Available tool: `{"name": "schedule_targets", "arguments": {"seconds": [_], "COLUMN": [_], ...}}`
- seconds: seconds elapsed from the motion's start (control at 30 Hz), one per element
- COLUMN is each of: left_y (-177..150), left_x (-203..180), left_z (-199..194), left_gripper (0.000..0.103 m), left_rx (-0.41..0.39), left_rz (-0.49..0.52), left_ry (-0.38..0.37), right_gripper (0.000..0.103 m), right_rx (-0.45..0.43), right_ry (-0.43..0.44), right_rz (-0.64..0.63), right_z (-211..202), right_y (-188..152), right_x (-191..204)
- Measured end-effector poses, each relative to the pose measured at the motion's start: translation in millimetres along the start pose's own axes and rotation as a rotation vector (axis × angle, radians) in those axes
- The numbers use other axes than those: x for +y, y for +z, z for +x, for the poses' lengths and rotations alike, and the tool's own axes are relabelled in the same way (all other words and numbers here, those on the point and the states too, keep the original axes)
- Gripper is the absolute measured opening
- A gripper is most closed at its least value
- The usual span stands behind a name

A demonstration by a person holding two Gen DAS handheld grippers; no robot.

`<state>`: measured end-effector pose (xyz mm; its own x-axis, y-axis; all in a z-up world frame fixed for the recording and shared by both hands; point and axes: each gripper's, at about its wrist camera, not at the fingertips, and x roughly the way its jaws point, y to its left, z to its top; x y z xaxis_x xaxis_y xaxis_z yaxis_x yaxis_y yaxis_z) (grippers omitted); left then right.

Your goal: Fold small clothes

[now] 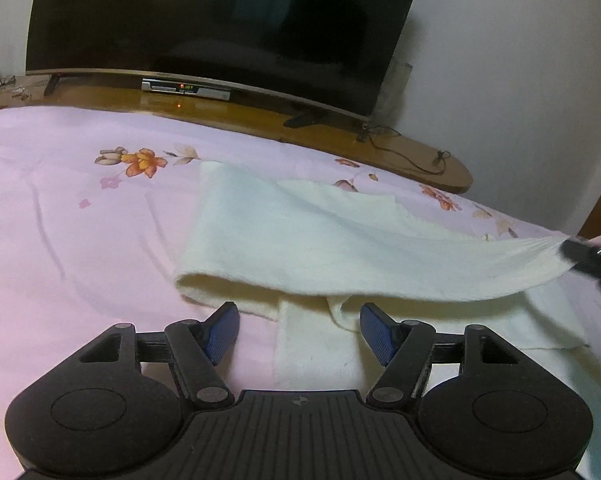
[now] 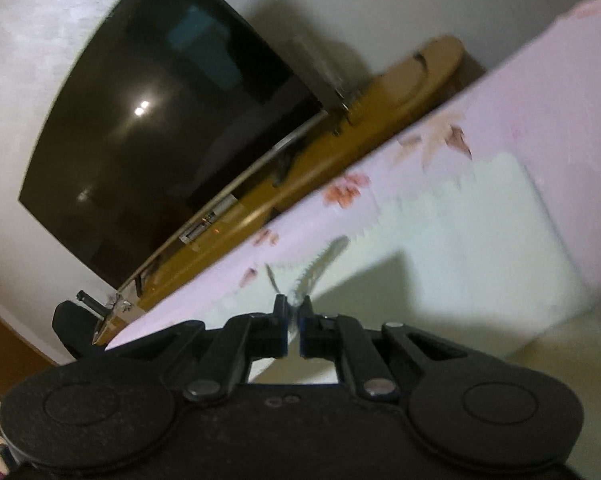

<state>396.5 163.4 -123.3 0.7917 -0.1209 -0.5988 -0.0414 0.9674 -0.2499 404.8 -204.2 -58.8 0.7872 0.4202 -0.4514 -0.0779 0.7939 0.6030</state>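
Note:
A cream-white knitted garment (image 1: 300, 236) lies on the pink flowered bedsheet (image 1: 68, 216). Its upper layer is lifted and stretched to the right. My left gripper (image 1: 299, 322) is open and empty, low over the garment's near edge, its blue pads (image 1: 225, 330) apart. My right gripper (image 2: 294, 326) is shut on a corner of the white garment (image 2: 460, 240) and holds it above the bed; it shows in the left wrist view at the far right (image 1: 590, 254). The right wrist view is tilted and blurred.
A large dark TV (image 1: 220, 28) stands on a wooden cabinet (image 1: 400, 148) beyond the bed's far edge, with a set-top box (image 1: 186, 89) under it and a cable (image 1: 416, 156) on the cabinet. White wall behind.

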Motion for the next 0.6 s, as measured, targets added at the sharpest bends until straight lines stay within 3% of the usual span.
{"name": "schedule_targets", "arguments": {"seconds": [0.2,0.4,0.6], "left_y": [2,0,1], "left_x": [-6,-4,7], "left_z": [10,8,5], "left_gripper": [0.067,0.067,0.064], "left_rx": [0.021,0.01,-0.006], "left_rz": [-0.029,-0.035,-0.12], "left_ry": [0.094,0.096,0.066], "right_gripper": [0.006,0.006,0.006], "right_rx": [-0.075,-0.144,-0.075], "right_ry": [0.04,-0.011,-0.085], "right_rz": [-0.062,-0.054,-0.019], "right_z": [-22,-44,-40], "right_y": [23,46,46], "right_x": [16,-4,-38]}}
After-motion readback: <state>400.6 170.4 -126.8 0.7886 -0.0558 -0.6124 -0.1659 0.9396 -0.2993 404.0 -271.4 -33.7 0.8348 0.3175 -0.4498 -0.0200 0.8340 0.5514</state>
